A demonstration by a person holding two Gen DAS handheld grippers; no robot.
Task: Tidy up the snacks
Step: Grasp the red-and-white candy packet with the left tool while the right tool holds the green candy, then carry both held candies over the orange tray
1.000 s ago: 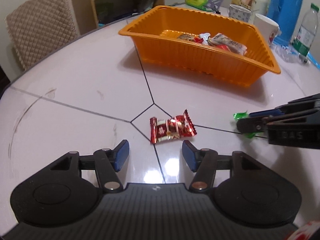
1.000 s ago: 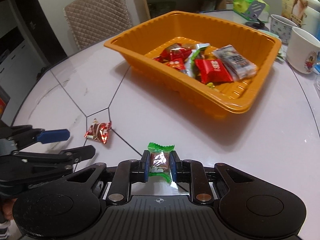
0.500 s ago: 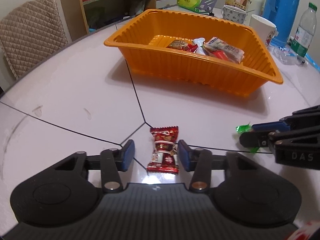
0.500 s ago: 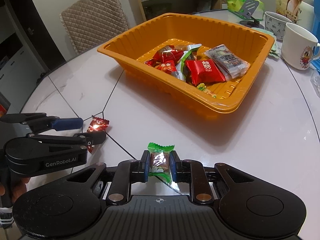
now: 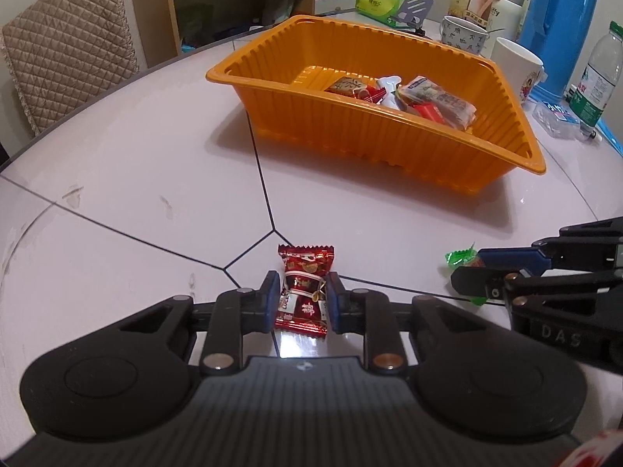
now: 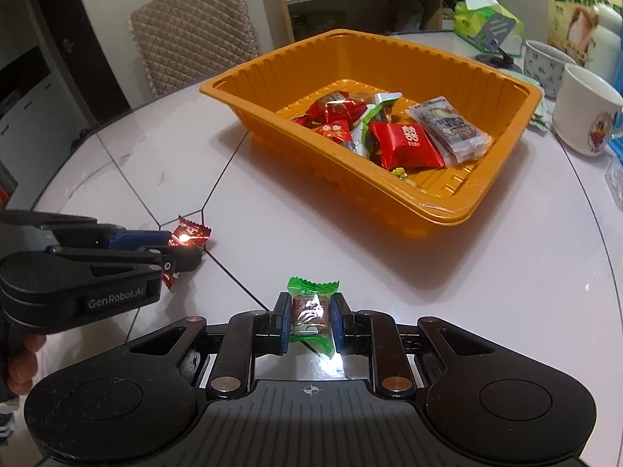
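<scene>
Broadly, the white counter (image 5: 117, 179) carries a ribbed orange tray (image 6: 447, 210) already holding several wrapped snacks. Nearer, the left gripper (image 5: 301, 301) is clamped across the middle of a red candy (image 5: 303, 292), and the right gripper (image 6: 310, 321) pinches a green candy (image 6: 310, 311) the same way. Both sweets look light, with crinkly, slippery foil around a firmer core; the padded middle seems the best hold, since the frilled ends would likely slide.

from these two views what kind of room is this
Probably a home dining room: a round tiled table with a quilted chair pushed up to it, mugs and a tissue pack on it, cluttered shelves behind.
</scene>
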